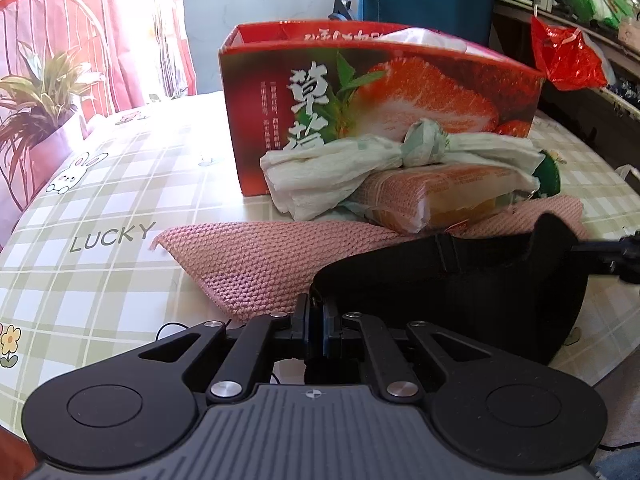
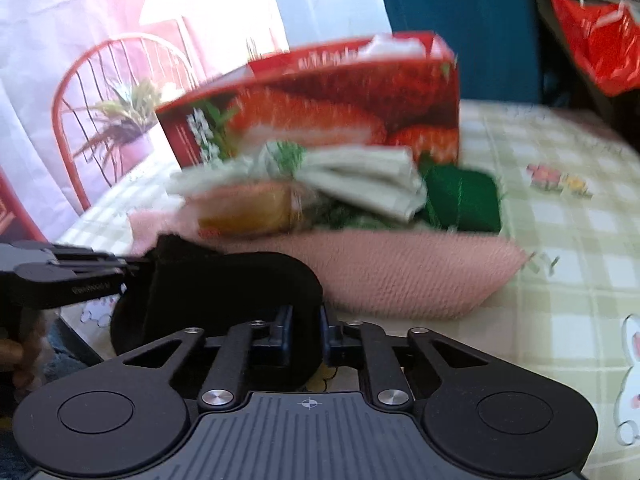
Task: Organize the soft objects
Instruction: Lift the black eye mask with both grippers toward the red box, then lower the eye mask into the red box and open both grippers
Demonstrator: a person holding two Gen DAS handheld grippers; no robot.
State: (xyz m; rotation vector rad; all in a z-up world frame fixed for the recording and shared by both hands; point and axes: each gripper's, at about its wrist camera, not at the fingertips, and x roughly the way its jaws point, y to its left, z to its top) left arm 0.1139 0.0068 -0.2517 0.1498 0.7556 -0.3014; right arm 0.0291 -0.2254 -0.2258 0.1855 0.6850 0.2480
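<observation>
A black padded eye mask (image 1: pixel 480 292) with a strap lies at the near edge of the table, stretched between both grippers. My left gripper (image 1: pixel 318 330) is shut on its near left edge. In the right wrist view my right gripper (image 2: pixel 306 338) is shut on the mask (image 2: pixel 224 292), and the left gripper (image 2: pixel 132 266) pinches its other end. Behind the mask lies a pink knitted cloth (image 1: pixel 256 264). On that cloth sit a knotted pale green bag (image 1: pixel 400 160), an orange packet (image 1: pixel 448 196) and a dark green item (image 2: pixel 460 196). The right wrist view is blurred.
An open red strawberry box (image 1: pixel 360 92) stands behind the pile, with something white inside. The table has a green plaid cloth (image 1: pixel 100 260). A red chair (image 1: pixel 52 20) and a potted plant (image 1: pixel 44 96) stand at the left. A red plastic bag (image 1: pixel 568 60) hangs at the right.
</observation>
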